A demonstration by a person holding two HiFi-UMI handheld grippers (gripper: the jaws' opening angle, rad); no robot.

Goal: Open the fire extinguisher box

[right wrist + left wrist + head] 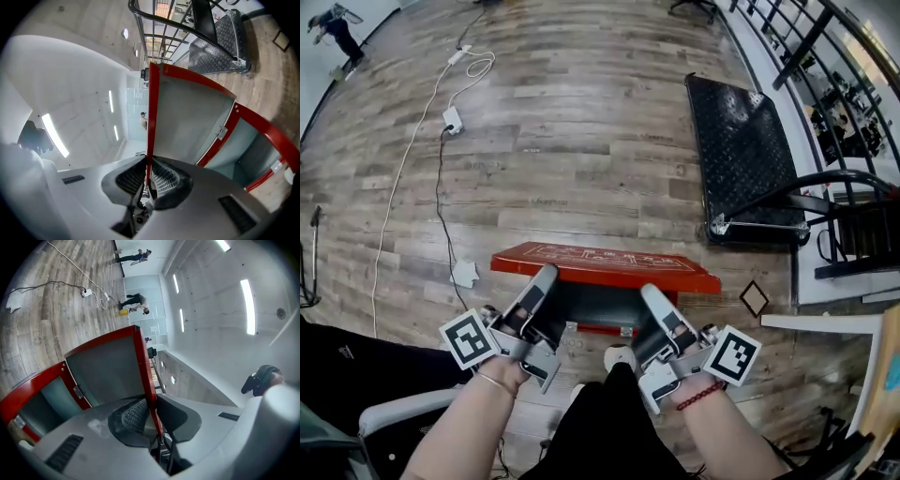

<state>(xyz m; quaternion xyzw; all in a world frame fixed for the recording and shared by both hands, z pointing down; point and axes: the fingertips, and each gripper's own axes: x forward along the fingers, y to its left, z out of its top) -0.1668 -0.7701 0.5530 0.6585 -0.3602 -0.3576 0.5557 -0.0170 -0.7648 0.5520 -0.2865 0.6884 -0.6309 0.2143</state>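
Observation:
The red fire extinguisher box (598, 309) stands on the wood floor just in front of me, with its red lid (609, 262) lifted off the body. My left gripper (546, 275) is shut on the lid's near edge at the left. My right gripper (652, 292) is shut on the same edge at the right. In the left gripper view the lid's red rim (143, 371) runs between the pads of the gripper (151, 416), and the lid's grey underside and the box's glazed front (44, 394) show. In the right gripper view the rim (151, 117) is pinched by the gripper (147, 176).
A black checker-plate ramp (741, 155) lies at the right behind the box, beside black railings (853, 216). A white cable with a power strip (450, 117) runs across the floor at the left. A scrap of paper (465, 274) lies left of the box. People (133, 303) stand far off.

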